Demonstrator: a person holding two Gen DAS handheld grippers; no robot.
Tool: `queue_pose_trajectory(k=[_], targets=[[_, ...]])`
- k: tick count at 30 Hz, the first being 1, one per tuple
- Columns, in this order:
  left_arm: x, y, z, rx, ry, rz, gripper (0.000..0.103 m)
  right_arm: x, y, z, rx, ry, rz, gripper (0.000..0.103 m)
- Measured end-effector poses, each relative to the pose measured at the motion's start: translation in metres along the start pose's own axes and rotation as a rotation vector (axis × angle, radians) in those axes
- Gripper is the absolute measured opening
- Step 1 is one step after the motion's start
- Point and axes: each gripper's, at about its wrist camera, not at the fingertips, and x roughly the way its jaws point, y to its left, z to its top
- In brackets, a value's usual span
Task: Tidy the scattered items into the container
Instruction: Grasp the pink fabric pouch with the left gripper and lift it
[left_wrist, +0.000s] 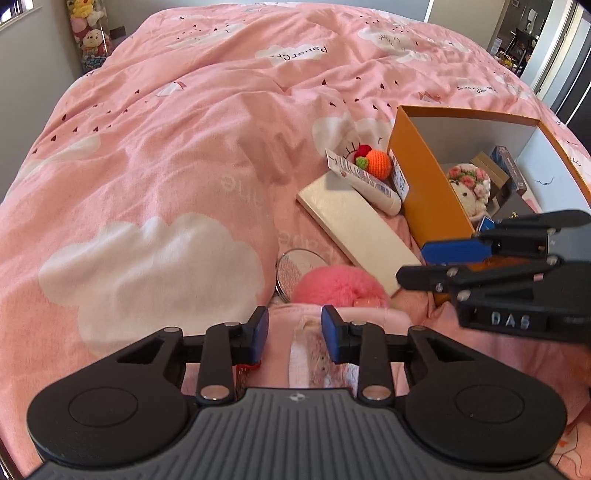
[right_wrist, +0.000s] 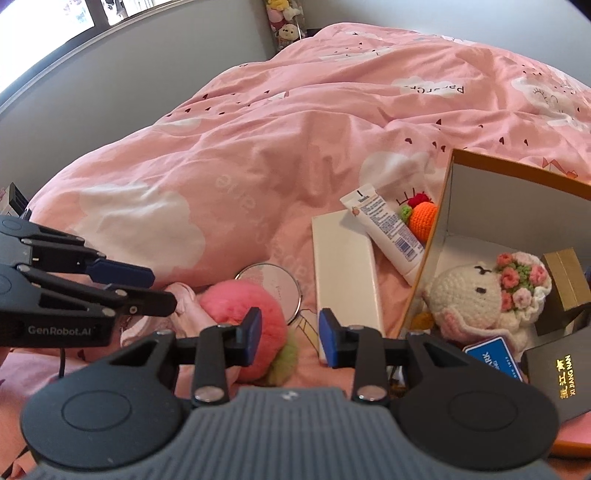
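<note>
Blue-padded fingers of the left gripper (left_wrist: 294, 338) and right gripper (right_wrist: 290, 336) are held apart, nothing between them. Just ahead, a pink pompom (right_wrist: 245, 325) is seen beside a round mirror (right_wrist: 271, 290). Farther on, a flat white box (right_wrist: 345, 280), a tube (right_wrist: 388, 236) and a crocheted orange (right_wrist: 421, 219) are laid against the orange container (left_wrist: 424, 184), where a crocheted doll (right_wrist: 476, 299) is kept.

Black two-finger left gripper (left_wrist: 294, 339) with blue pads held open, nothing gripped; matching black right gripper (right_wrist: 290, 336) likewise open, held just beside it.
</note>
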Motion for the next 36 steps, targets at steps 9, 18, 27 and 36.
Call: queue_pose_trajectory(k=[9, 18, 27, 36], targets=[[0.014, 0.008, -0.016, -0.057, 0.051, -0.104, 0.028, -0.005, -0.015, 0.007, -0.018, 0.006, -0.059, 0.038], [-0.005, -0.006, -0.014, 0.021, -0.1, -0.075, 0.009, -0.003, -0.016, 0.012, -0.042, 0.014, -0.07, 0.039], [-0.025, -0.007, 0.011, 0.045, -0.199, -0.041, 0.009, -0.005, -0.015, 0.021, -0.069, 0.004, -0.08, 0.039], [-0.029, -0.012, 0.052, 0.114, -0.285, 0.06, 0.009, 0.016, -0.022, 0.049, -0.126, 0.022, -0.084, 0.038]])
